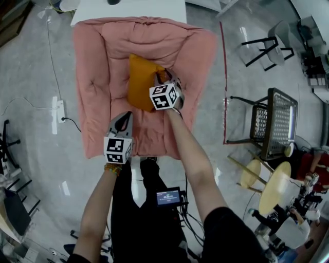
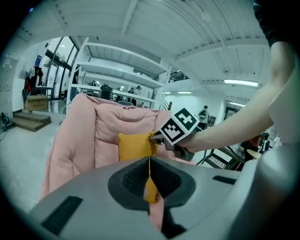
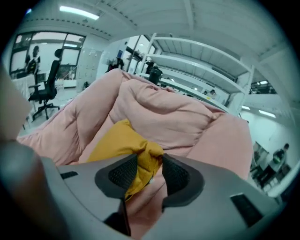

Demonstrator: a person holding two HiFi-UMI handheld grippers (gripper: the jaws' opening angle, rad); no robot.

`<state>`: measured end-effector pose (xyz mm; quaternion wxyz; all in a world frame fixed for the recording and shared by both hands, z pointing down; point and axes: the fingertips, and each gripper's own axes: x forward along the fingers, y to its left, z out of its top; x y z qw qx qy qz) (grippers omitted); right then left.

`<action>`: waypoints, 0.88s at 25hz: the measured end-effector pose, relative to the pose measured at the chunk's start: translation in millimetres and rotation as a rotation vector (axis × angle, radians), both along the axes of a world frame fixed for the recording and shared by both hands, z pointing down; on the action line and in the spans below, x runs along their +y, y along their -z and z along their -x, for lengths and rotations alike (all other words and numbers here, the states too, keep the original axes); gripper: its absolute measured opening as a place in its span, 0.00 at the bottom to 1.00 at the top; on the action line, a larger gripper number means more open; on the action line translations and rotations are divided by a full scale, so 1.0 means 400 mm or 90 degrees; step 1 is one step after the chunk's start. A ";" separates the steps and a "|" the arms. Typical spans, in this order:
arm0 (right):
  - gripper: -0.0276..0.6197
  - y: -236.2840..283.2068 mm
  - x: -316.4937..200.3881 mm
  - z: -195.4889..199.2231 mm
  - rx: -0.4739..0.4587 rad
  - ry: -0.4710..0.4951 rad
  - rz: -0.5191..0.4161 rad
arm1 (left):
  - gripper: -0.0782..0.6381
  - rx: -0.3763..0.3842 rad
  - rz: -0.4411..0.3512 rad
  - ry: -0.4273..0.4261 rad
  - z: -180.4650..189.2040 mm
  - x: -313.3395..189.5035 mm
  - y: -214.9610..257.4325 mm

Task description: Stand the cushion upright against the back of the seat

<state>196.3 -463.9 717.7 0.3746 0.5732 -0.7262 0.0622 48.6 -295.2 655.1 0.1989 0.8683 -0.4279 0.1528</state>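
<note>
Cushion: yellow cushion (image 1: 139, 79) sat in the middle of the seat, toward the far side. In the left gripper view it (image 2: 133, 145) stood raised in front of the seat back. Whether it leaned on the back could not be told.
Cushion corner: the right corner was bunched into a knot between the right gripper's pads (image 3: 123, 172).
Right gripper: the right gripper (image 1: 162, 79) reached in from the near right, jaws part-way apart and pinching that bunched corner. The fabric touched both pads in its own view (image 3: 150, 171).
Left gripper: the left gripper (image 1: 125, 117) hovered over the near edge of the seat, apart from the cushion. Its jaws were pressed together with nothing in them (image 2: 150, 177).
Seat: pink padded seat (image 1: 92, 77) with a puffy back on the far side and thick arms left and right. The cushion lay between the arms.
Person: stood at the near side of the seat with both forearms stretched over it, a bracelet (image 1: 112, 168) on the left wrist and a small screen (image 1: 168, 196) at the waist.
Table: white table (image 1: 128, 10) just beyond the seat back.
Shelves: white shelves (image 2: 122, 79) rose behind the seat in both gripper views.
Floor, left: a power strip (image 1: 60, 111) with its cable lay on the floor, left of the seat.
Floor, right: a mesh chair (image 1: 277, 120) stood well right of the seat, with round stools (image 1: 275, 187) nearer.
</note>
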 end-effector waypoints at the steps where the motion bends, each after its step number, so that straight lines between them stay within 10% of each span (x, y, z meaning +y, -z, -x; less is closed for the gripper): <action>1: 0.29 0.012 0.016 -0.017 -0.025 -0.042 -0.008 | 0.13 0.002 -0.001 -0.002 -0.005 -0.001 0.001; 5: 0.29 0.066 0.123 -0.014 -0.124 -0.165 -0.043 | 0.13 0.005 0.013 0.010 0.006 -0.002 -0.034; 8: 0.45 -0.017 0.173 0.084 -0.181 -0.163 0.036 | 0.13 0.001 0.024 0.018 0.025 -0.013 -0.065; 15: 0.47 -0.203 0.100 0.081 -0.196 -0.226 0.116 | 0.13 -0.001 0.034 0.005 0.025 -0.006 -0.111; 22: 0.22 -0.181 0.078 0.077 -0.185 -0.121 0.054 | 0.13 0.004 0.052 -0.038 0.011 -0.043 -0.192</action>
